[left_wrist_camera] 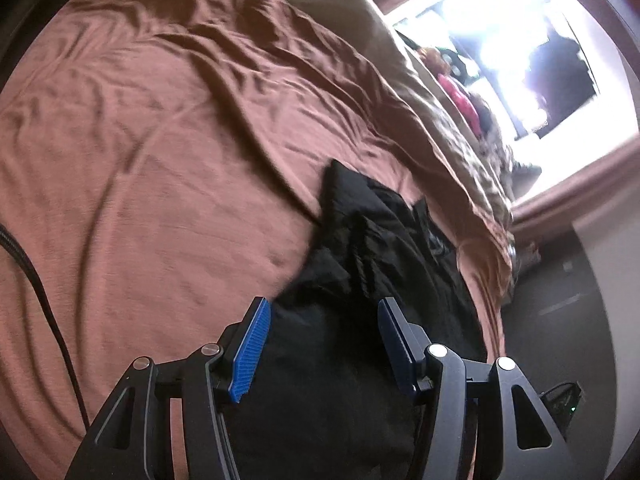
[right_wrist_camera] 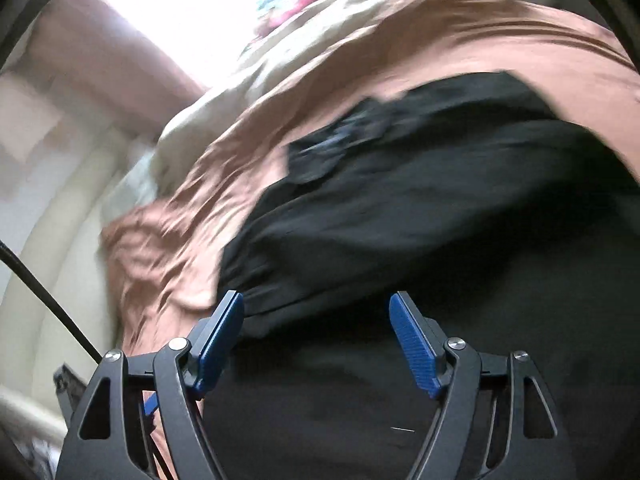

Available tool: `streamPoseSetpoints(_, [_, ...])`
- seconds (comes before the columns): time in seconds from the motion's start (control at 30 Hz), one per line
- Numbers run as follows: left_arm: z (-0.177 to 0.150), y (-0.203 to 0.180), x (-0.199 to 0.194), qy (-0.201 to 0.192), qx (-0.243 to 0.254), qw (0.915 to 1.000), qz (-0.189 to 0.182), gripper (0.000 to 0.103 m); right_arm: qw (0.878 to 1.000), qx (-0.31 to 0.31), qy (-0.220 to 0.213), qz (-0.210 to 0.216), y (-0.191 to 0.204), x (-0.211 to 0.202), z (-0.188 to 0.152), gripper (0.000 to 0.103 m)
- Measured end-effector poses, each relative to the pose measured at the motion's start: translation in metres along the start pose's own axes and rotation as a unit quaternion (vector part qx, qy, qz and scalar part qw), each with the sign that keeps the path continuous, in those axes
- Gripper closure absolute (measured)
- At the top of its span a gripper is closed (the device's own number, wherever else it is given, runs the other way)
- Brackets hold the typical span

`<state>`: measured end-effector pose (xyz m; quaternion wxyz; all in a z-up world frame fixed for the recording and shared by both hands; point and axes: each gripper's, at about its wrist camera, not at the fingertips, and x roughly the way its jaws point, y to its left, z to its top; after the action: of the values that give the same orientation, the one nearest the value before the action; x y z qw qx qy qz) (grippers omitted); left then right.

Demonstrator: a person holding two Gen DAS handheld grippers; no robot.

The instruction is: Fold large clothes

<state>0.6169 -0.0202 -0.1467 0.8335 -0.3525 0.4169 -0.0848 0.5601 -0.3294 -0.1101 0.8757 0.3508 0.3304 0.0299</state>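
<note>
A large black garment (left_wrist_camera: 360,280) lies crumpled on a brown bedsheet (left_wrist_camera: 160,160). In the left wrist view my left gripper (left_wrist_camera: 324,308) is open, its blue pads apart just above the garment's near end, holding nothing. In the right wrist view the same black garment (right_wrist_camera: 420,200) fills the middle and right. My right gripper (right_wrist_camera: 316,304) is open above the garment's edge, where it meets the brown sheet (right_wrist_camera: 192,220). Whether the fingertips touch the cloth cannot be told.
A beige blanket (left_wrist_camera: 440,120) lies bunched along the far side of the bed, with pink and coloured items (left_wrist_camera: 460,96) by a bright window (left_wrist_camera: 520,40). The bed edge and dark floor (left_wrist_camera: 560,300) are at the right. A black cable (left_wrist_camera: 40,288) hangs at left.
</note>
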Motion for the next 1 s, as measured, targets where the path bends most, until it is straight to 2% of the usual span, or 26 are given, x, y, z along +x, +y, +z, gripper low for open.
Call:
streamPoseSetpoints(0.07, [-0.007,-0.01,0.007,0.006,0.014,0.9999,0.001,0.045,0.999,0.038,-0.019,-0.002,-0.032,-0.02,0.006,0.029])
streamPoseSetpoints(0.13, [-0.014,-0.021,0.018,0.018,0.028,0.9994,-0.001,0.045,0.998,0.047,-0.035,-0.011,-0.049,-0.03,0.011,0.033])
streamPoseSetpoints(0.2, [-0.019,-0.031,0.03,0.03,0.04,0.9988,-0.002,0.045,0.997,0.064,-0.048,-0.019,-0.069,-0.033,0.021,0.043])
streamPoseSetpoints(0.27, [-0.022,-0.041,0.041,0.033,0.059,0.9976,0.009,0.045,0.995,0.089,-0.052,-0.006,-0.08,-0.028,0.027,0.045])
streamPoseSetpoints(0.33, [-0.023,-0.053,0.053,0.035,0.084,0.9954,0.03,0.045,0.992,0.11,-0.055,-0.012,-0.089,-0.018,0.029,0.045])
streamPoseSetpoints(0.47, [-0.016,-0.068,0.075,0.044,0.109,0.9919,0.048,0.045,0.987,0.157,-0.045,0.001,-0.107,-0.007,0.03,0.055])
streamPoseSetpoints(0.6, [-0.008,-0.078,0.098,0.047,0.131,0.9867,0.083,0.045,0.986,0.159,-0.04,-0.013,-0.117,-0.005,0.031,0.055])
streamPoseSetpoints(0.67, [-0.007,-0.081,0.112,0.055,0.139,0.9835,0.103,0.045,0.983,0.179,-0.037,-0.005,-0.127,-0.015,0.031,0.055])
streamPoseSetpoints(0.77, [-0.011,-0.086,0.131,0.072,0.146,0.9808,0.108,0.045,0.98,0.197,-0.035,0.006,-0.136,-0.019,0.029,0.055])
streamPoseSetpoints(0.87, [-0.02,-0.097,0.142,0.066,0.185,0.9702,0.142,0.046,0.978,0.206,-0.042,0.004,-0.14,-0.018,0.03,0.055])
streamPoseSetpoints(0.9, [-0.021,-0.098,0.143,0.061,0.19,0.9692,0.144,0.058,0.977,0.207,-0.042,0.006,-0.141,-0.018,0.03,0.055])
streamPoseSetpoints(0.93, [-0.021,-0.099,0.143,0.053,0.195,0.9681,0.149,0.079,0.977,0.209,-0.042,0.01,-0.142,-0.019,0.029,0.055])
streamPoseSetpoints(0.97, [-0.02,-0.098,0.143,0.05,0.197,0.9669,0.154,0.081,0.976,0.212,-0.043,0.012,-0.143,-0.018,0.029,0.055])
streamPoseSetpoints(1.0, [-0.019,-0.099,0.142,0.048,0.202,0.9657,0.155,0.09,0.976,0.214,-0.043,0.014,-0.143,-0.016,0.028,0.055])
